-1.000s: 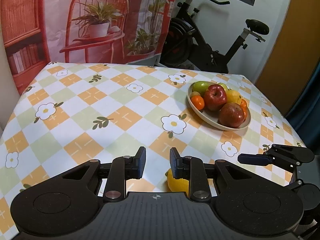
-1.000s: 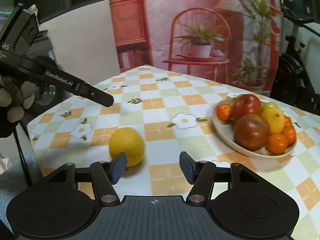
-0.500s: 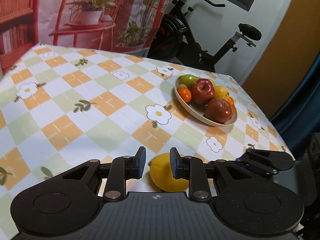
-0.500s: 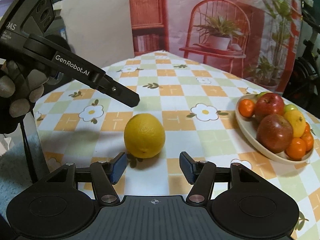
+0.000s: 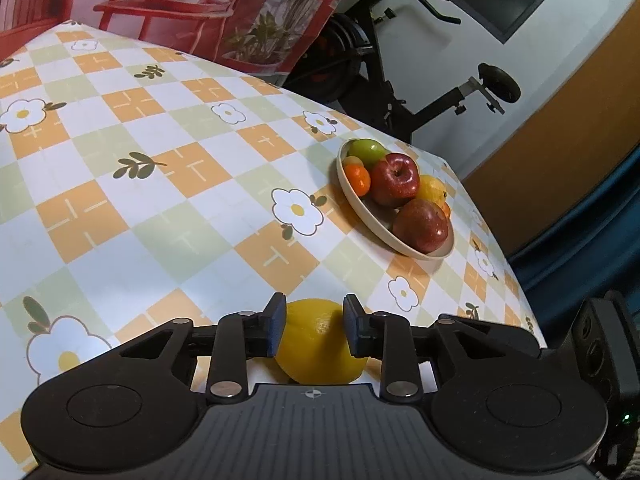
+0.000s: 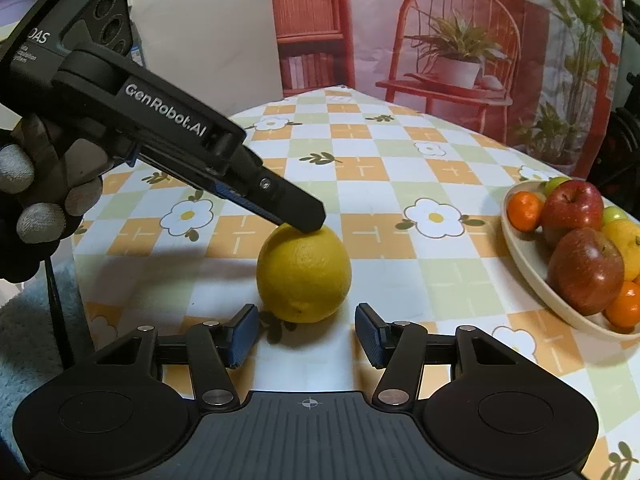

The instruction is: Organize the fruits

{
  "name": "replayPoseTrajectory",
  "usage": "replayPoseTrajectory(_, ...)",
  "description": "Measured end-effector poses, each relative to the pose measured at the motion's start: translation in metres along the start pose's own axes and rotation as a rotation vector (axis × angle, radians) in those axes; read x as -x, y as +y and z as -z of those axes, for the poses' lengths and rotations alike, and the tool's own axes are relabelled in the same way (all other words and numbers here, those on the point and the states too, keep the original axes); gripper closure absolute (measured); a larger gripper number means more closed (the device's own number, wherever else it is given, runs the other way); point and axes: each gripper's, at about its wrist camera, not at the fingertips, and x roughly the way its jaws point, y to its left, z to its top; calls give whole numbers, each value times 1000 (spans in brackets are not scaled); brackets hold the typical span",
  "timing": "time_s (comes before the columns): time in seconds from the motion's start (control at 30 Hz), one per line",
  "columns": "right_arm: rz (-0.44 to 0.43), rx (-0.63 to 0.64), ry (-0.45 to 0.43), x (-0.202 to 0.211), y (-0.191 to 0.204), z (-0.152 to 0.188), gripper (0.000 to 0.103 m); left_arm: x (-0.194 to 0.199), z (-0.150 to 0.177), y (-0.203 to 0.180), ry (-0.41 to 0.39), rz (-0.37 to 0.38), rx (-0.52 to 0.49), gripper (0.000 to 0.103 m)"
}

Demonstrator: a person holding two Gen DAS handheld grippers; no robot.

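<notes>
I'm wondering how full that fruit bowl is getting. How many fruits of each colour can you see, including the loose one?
Red apples: 2
Yellow fruits: 2
Green fruits: 2
Orange fruits: 2 clearly seen
Total: 8 in plain sight; more may be hidden in the pile.

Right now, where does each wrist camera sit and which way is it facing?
Left wrist view: sits on the left gripper, looking along its fingers across the table toward the fruit plate and exercise bike; the lemon lies between its open fingers.
Right wrist view: sits on the right gripper, facing the red chair backdrop; its open fingers stop short of the lemon, and the left gripper with the gloved hand enters from the left.
Shared: lemon, fruit plate, table, backdrop.
</notes>
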Motion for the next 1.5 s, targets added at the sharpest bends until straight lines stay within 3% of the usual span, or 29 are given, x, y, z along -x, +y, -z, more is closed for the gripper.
replayPoseTrajectory(0.9,-57,-77,-7,-8,-6,1,57,-10,3,-11,-2,4,-57,66)
replayPoseTrajectory(1.5,9,-87,-156,41,-47,-20,57,-13,-44,-69,-58,28,-135,66)
